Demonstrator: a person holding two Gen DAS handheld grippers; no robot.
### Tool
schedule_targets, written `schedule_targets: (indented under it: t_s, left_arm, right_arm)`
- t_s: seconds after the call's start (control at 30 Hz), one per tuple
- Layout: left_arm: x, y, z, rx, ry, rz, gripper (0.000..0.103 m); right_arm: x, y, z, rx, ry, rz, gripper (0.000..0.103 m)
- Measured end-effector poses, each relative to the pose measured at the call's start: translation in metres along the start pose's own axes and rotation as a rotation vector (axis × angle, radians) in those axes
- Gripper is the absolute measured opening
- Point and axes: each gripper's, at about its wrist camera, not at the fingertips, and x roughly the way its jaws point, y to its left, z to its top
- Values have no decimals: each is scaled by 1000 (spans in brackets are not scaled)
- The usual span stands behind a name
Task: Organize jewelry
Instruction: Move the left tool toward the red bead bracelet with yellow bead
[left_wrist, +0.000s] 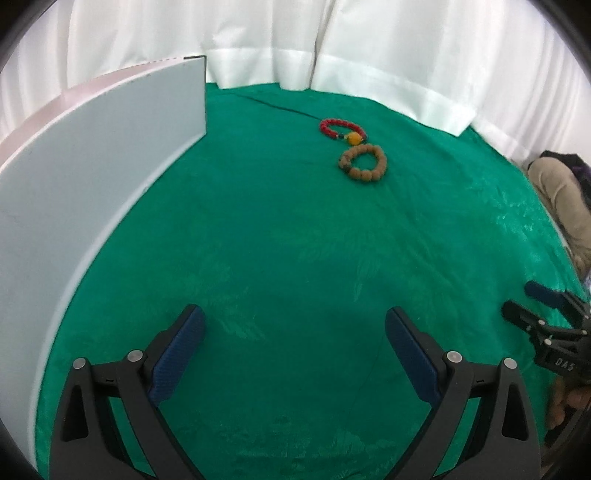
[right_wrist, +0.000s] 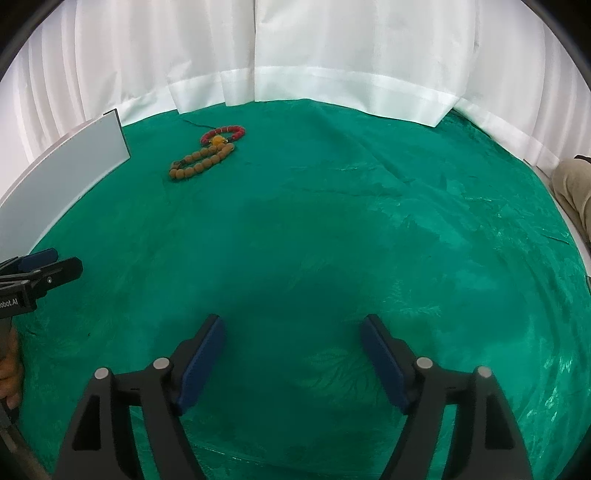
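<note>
A red bead bracelet (left_wrist: 334, 127) with an amber bead lies on the green cloth at the far middle. A brown wooden bead bracelet (left_wrist: 363, 161) lies just in front of it, touching it. Both also show in the right wrist view, the red one (right_wrist: 225, 132) and the brown one (right_wrist: 201, 162), at the far left. My left gripper (left_wrist: 295, 332) is open and empty, well short of the bracelets. My right gripper (right_wrist: 291, 339) is open and empty, also far from them. Each gripper shows at the edge of the other's view.
A white box (left_wrist: 92, 177) stands along the left side of the green tablecloth (left_wrist: 295, 240). White curtains (left_wrist: 332, 40) hang behind the table. A person's leg (left_wrist: 569, 199) shows at the right edge.
</note>
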Motion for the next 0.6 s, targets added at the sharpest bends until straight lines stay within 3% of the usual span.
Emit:
schedule_targets:
  t_s: [0.6]
  left_arm:
    - [2, -4, -1, 11, 14, 15, 102]
  right_arm:
    - [0, 2, -1, -4, 3, -5, 81]
